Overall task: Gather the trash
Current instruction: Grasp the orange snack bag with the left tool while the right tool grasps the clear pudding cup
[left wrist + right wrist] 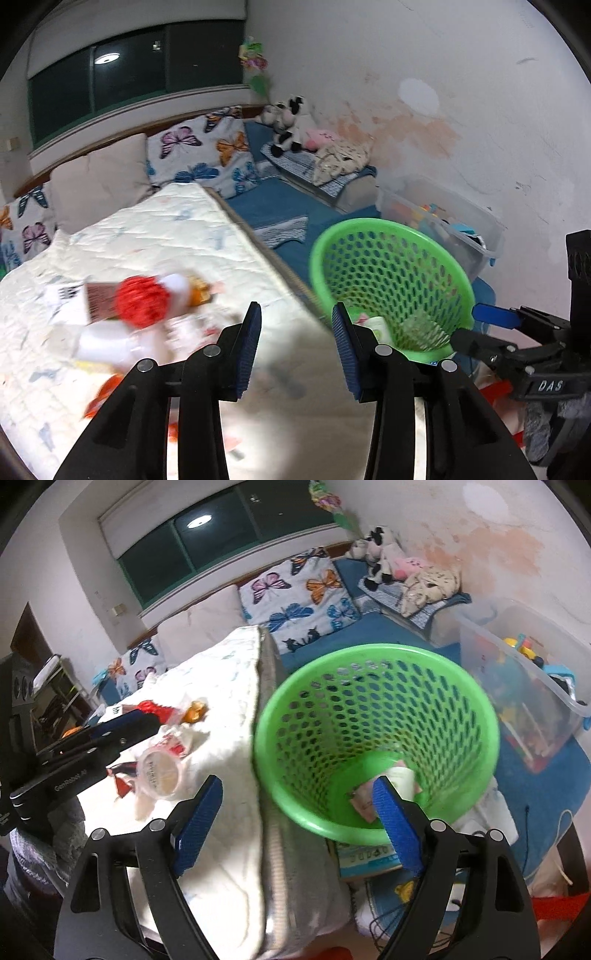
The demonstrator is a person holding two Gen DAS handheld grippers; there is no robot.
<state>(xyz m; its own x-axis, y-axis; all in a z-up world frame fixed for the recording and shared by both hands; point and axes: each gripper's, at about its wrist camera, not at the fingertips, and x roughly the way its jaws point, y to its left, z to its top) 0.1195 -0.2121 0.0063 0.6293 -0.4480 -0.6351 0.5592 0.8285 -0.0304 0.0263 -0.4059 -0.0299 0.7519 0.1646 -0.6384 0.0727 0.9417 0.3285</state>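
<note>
Both grippers gape empty: left gripper (297,332) over the quilted mattress (155,236), right gripper (299,801) at the perforated green plastic basket (376,738). Crumpled wrappers (142,306) lie at ten o'clock.

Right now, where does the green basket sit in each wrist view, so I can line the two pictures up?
Left wrist view: the green basket sits right of centre, just beyond the right fingertip of the left gripper, beside the mattress edge.
Right wrist view: the green basket fills the centre right, between and beyond the fingers of the right gripper, with trash in its bottom.
Shared landmark: the butterfly pillow behind the white mattress.
</note>
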